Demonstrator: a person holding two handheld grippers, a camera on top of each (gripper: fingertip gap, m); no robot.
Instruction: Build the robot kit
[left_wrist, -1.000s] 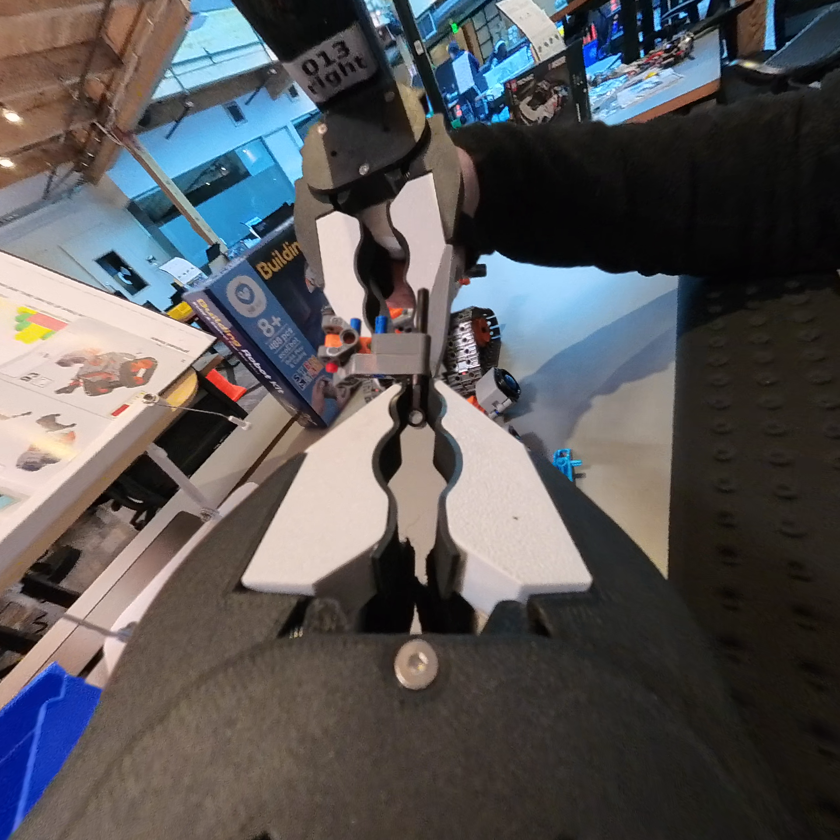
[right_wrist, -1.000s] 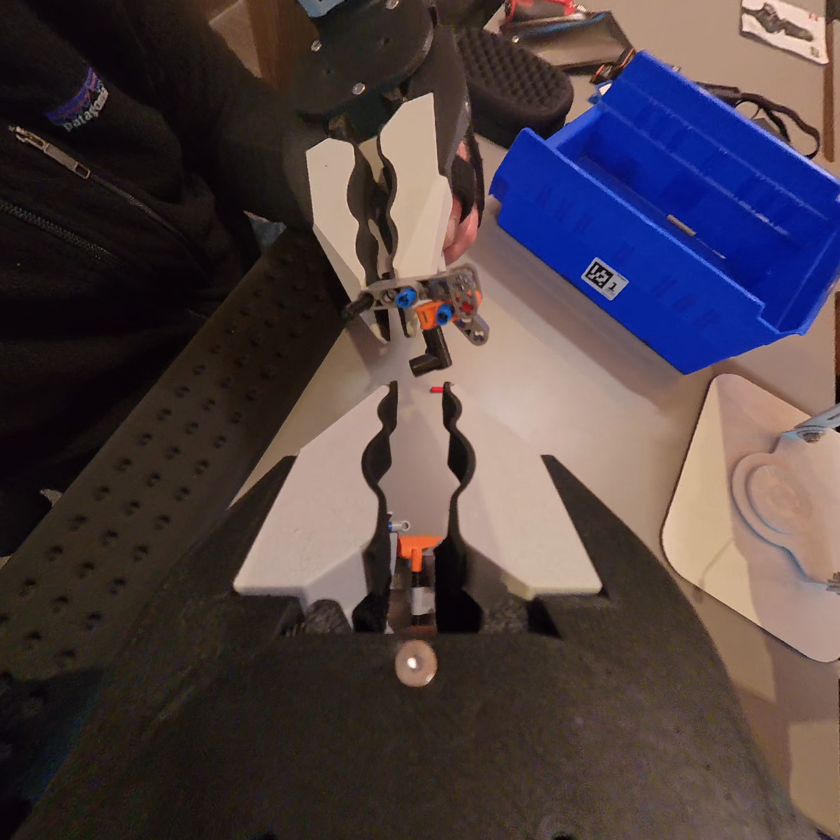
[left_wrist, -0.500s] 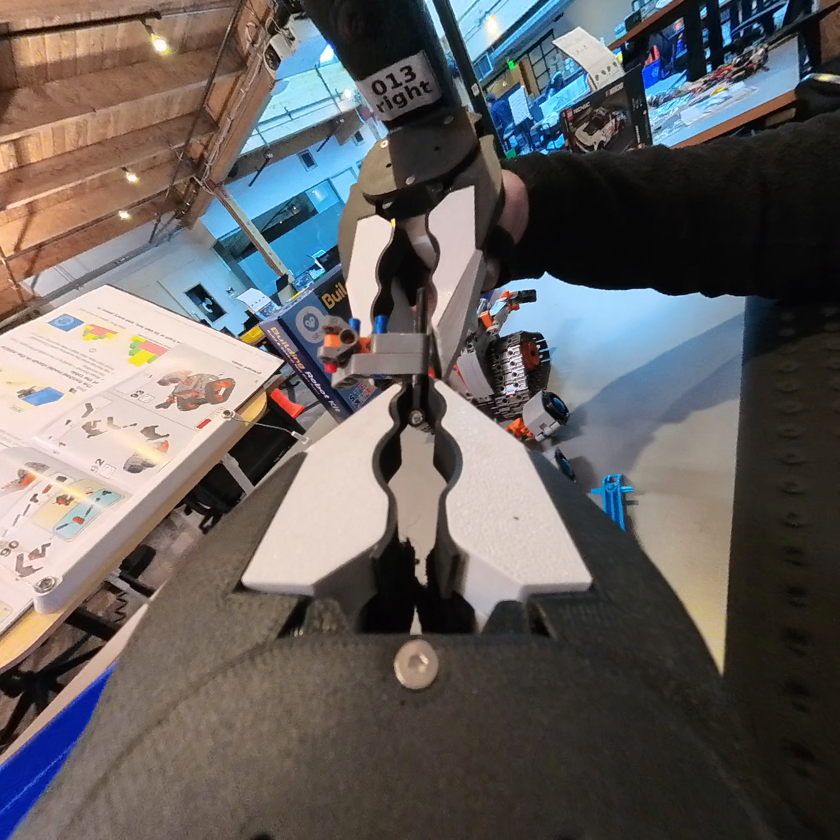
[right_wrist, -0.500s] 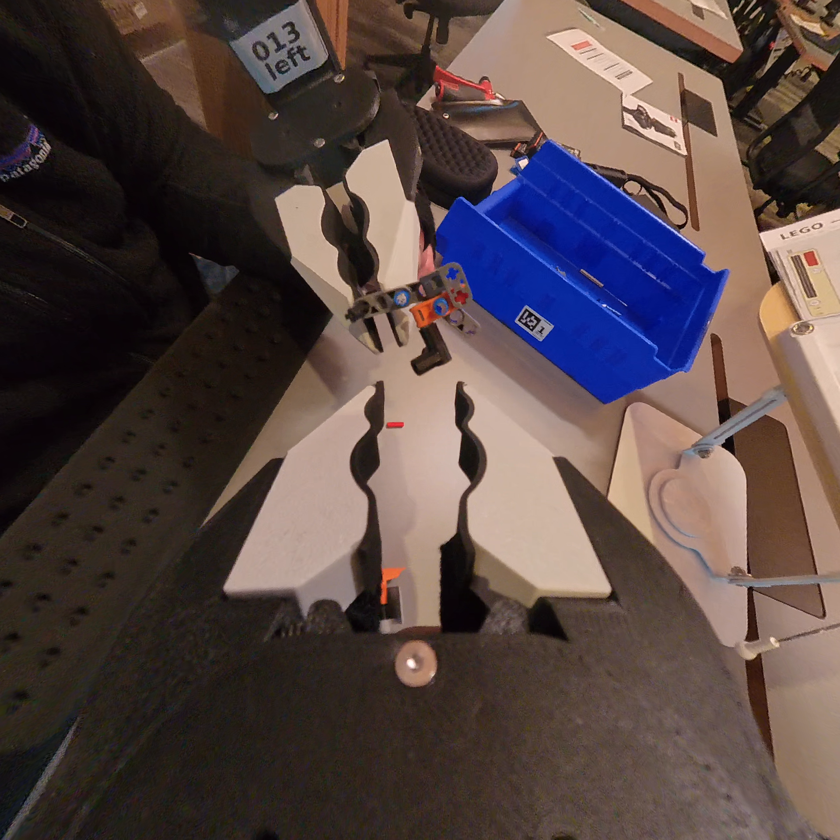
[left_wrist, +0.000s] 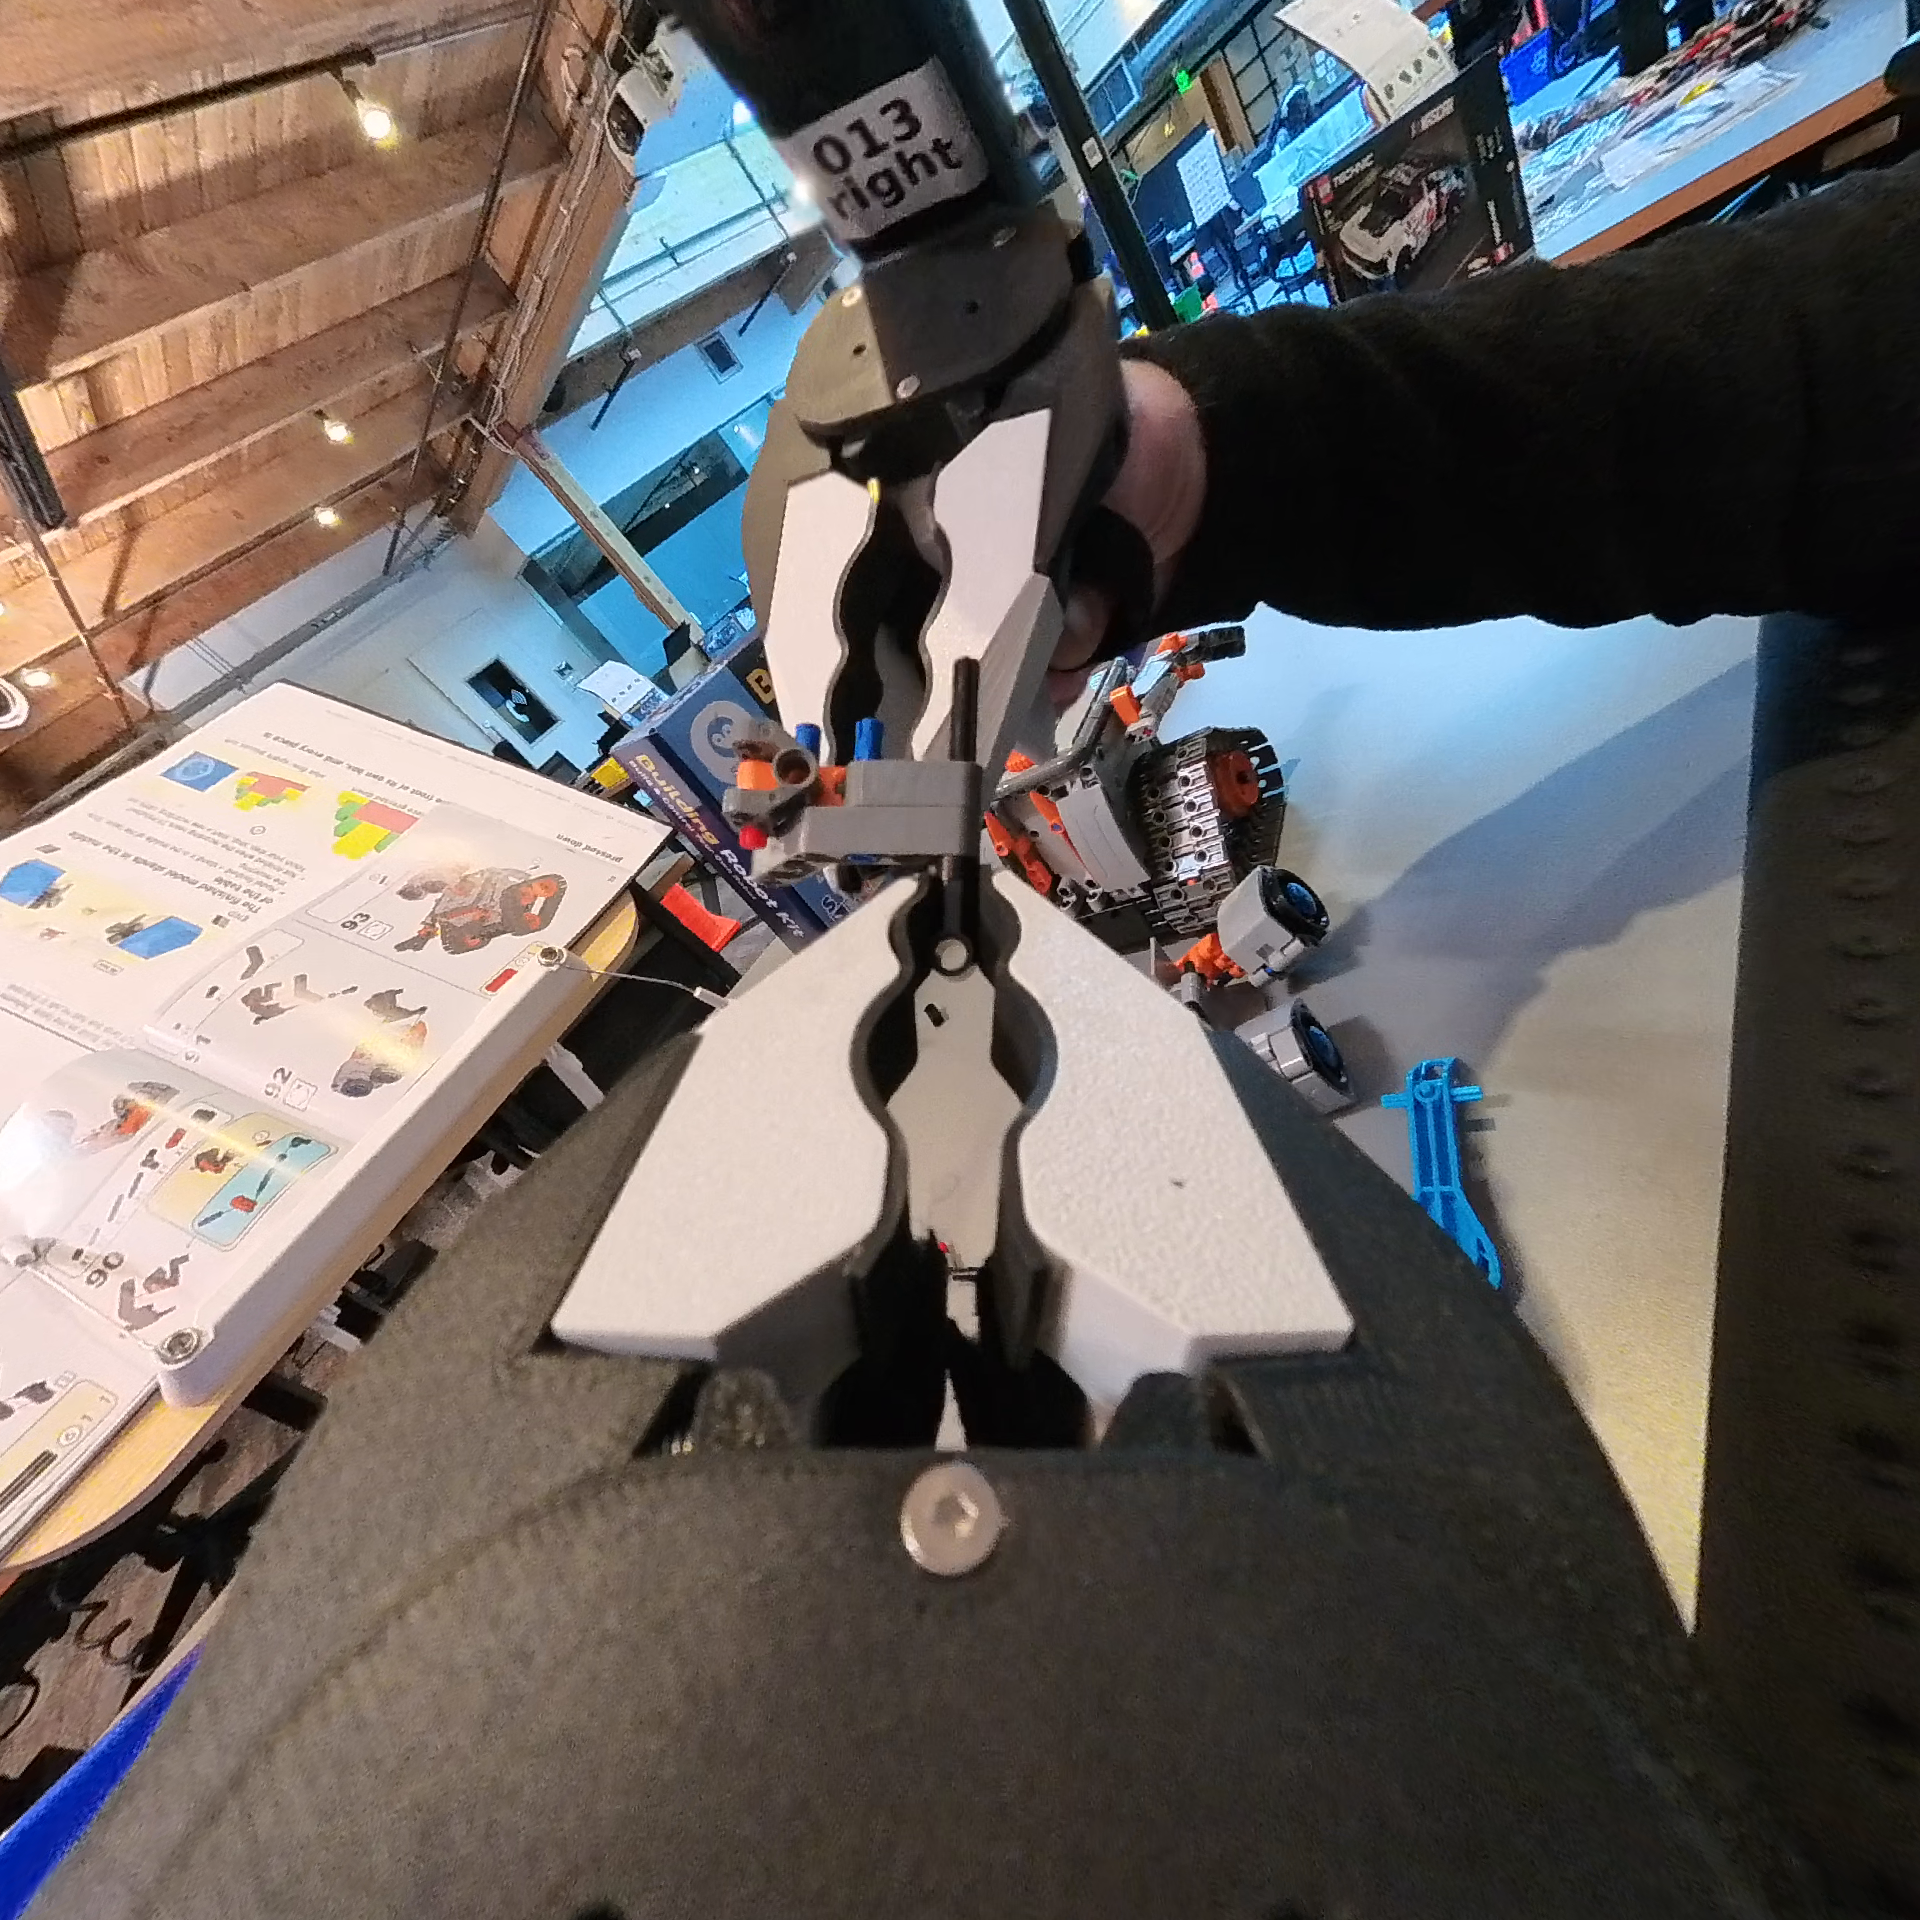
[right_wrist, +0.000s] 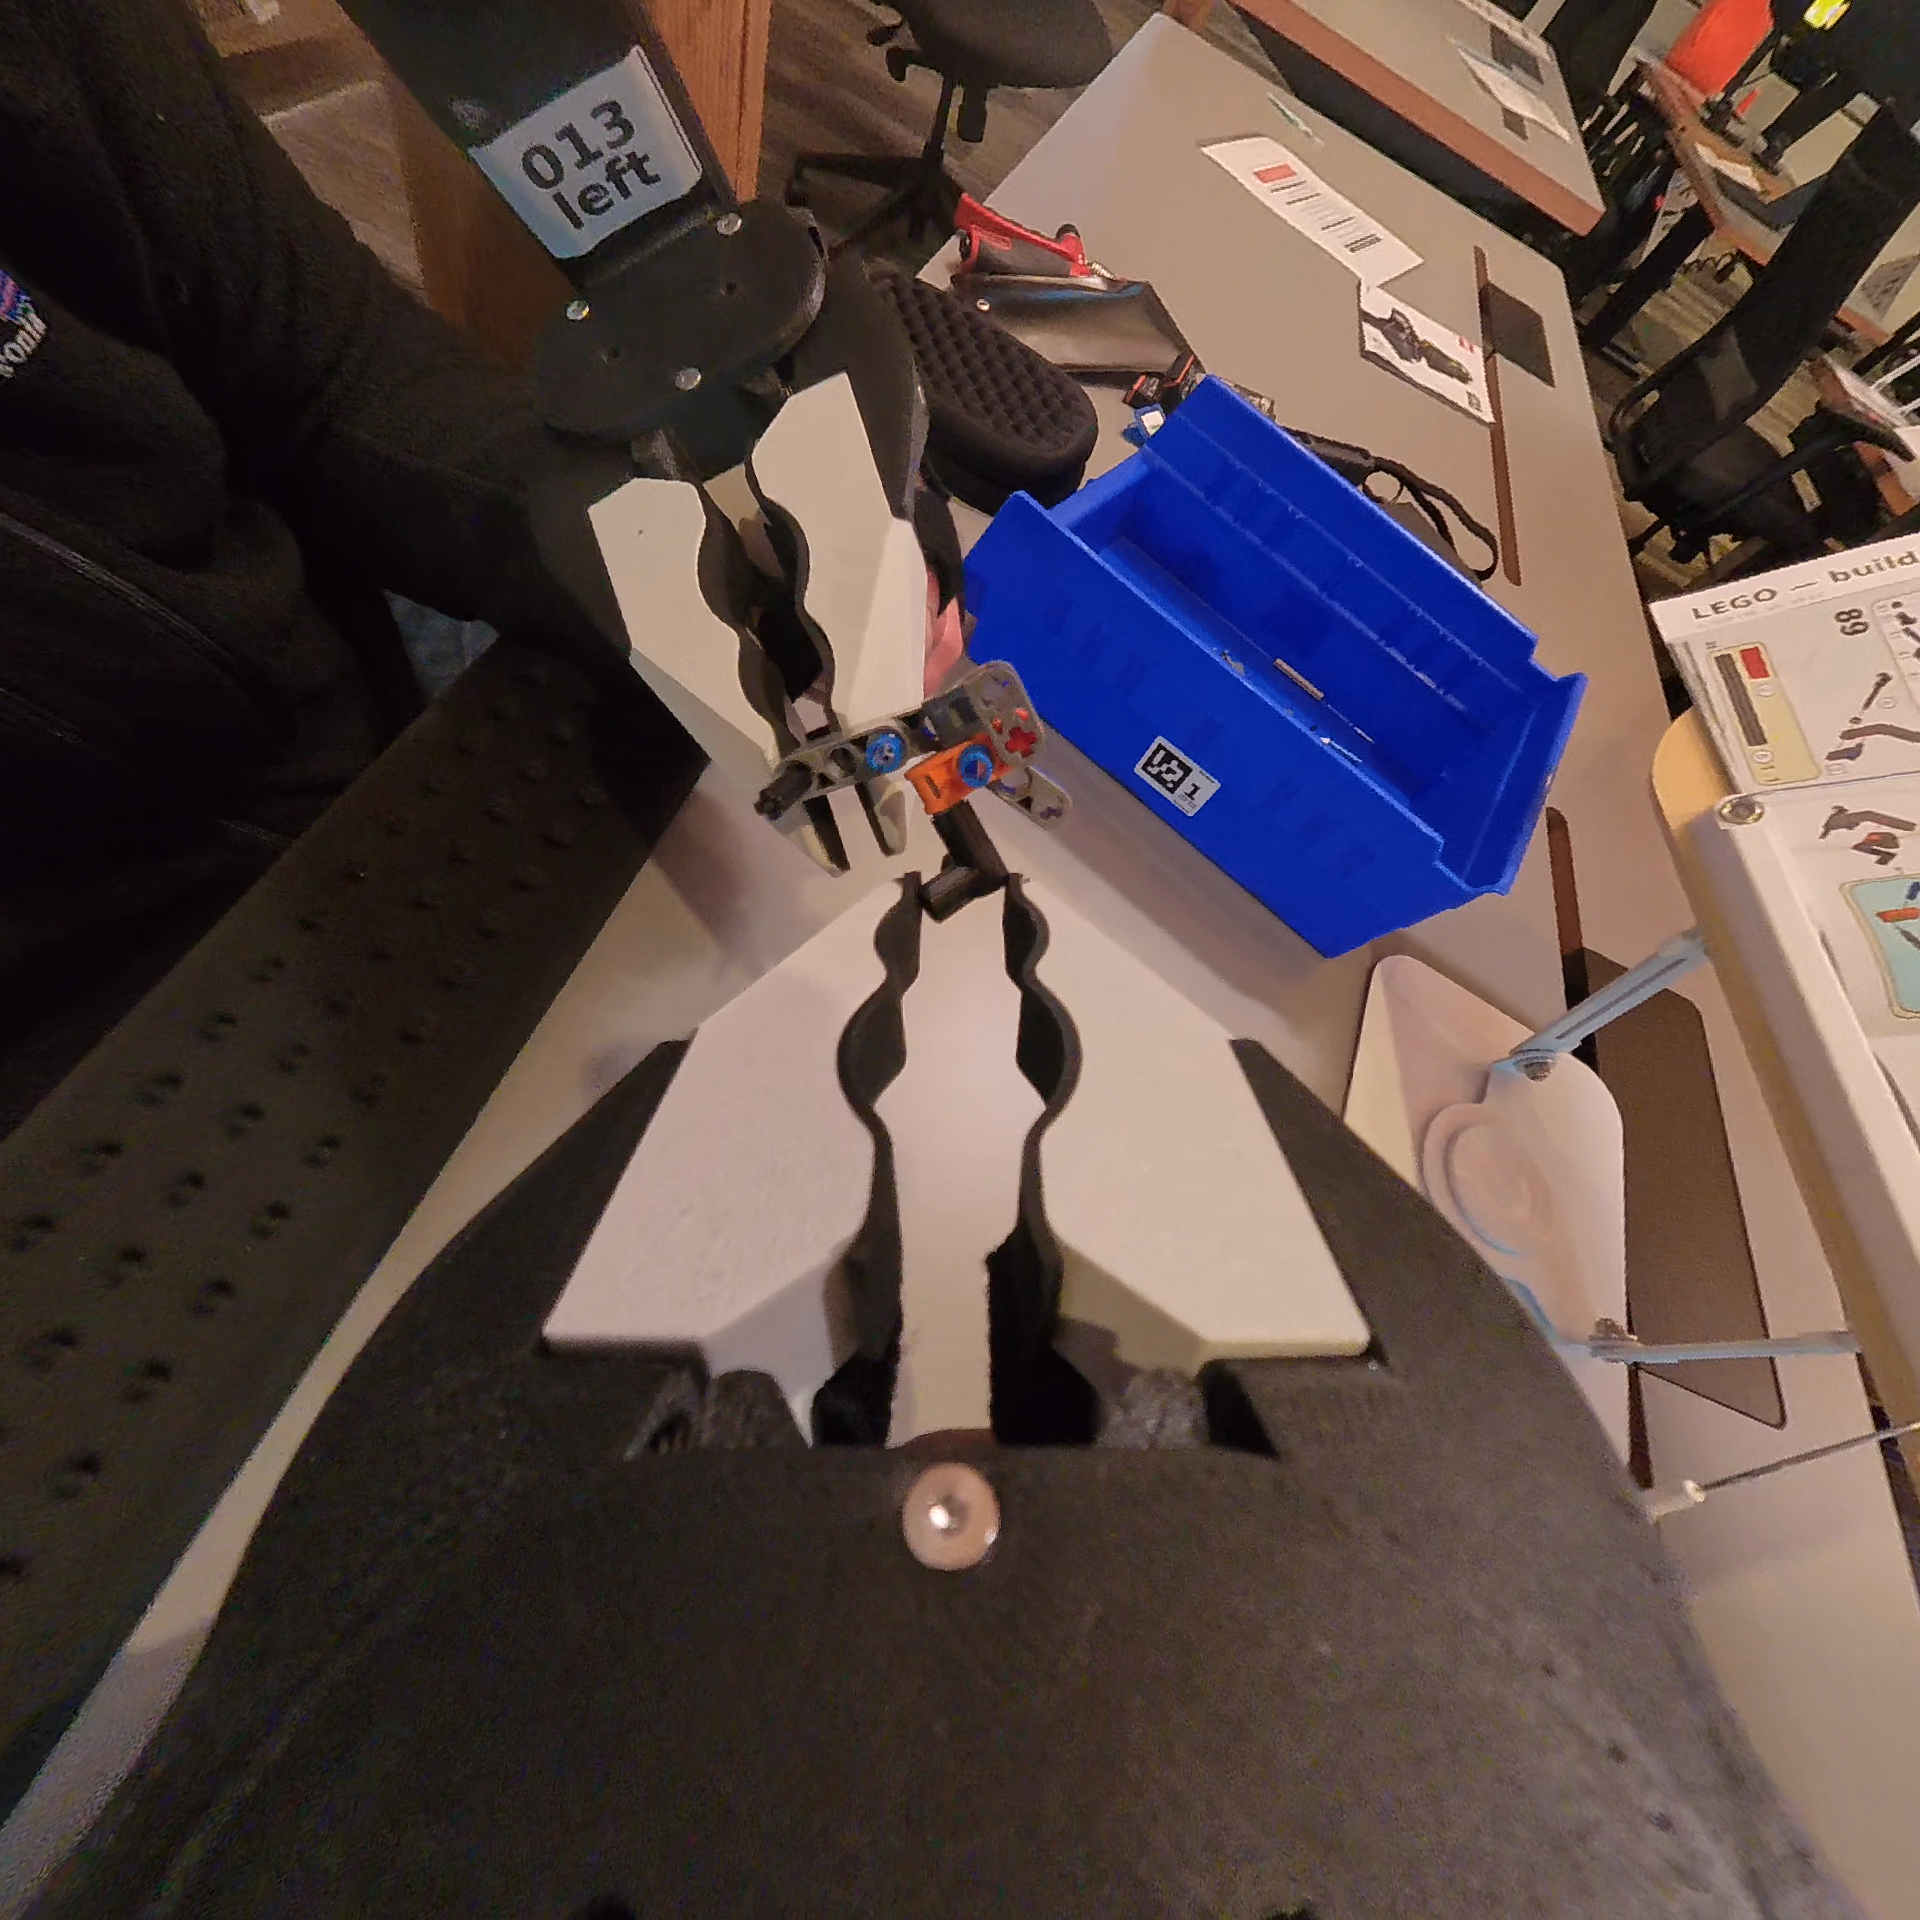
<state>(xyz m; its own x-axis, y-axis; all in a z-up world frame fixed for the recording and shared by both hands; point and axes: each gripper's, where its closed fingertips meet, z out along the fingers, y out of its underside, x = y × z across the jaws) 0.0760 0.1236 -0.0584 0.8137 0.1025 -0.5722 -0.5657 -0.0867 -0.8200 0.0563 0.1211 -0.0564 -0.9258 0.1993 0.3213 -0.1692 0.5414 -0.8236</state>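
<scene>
My left gripper (left_wrist: 954, 899) is shut on a small brick assembly (left_wrist: 862, 816) of grey beams with blue pins, an orange part and a black axle, and holds it in the air. In the right wrist view the left gripper (right_wrist: 847, 831) shows with the same assembly (right_wrist: 935, 743). A black connector (right_wrist: 951, 891) hangs at the axle's lower end, between the tips of my right gripper (right_wrist: 961, 899), which is open, with gaps on both sides. The right gripper (left_wrist: 914, 717) faces mine in the left wrist view, held by a hand in a black sleeve.
A blue bin (right_wrist: 1299, 665) stands on the grey table just beyond the grippers. An instruction booklet (left_wrist: 260, 987) lies on a stand. A tracked brick model (left_wrist: 1174, 821), grey wheels (left_wrist: 1273, 920), a light blue piece (left_wrist: 1439, 1143) and a blue box (left_wrist: 717, 821) sit on the table. A black perforated pad (right_wrist: 260, 987) lies alongside. The tips of both grippers are at nearly the same place.
The right gripper has come closer to the assembly, so the black connector now sits between its open tips. Both views have tilted upward. The left gripper keeps its hold.
</scene>
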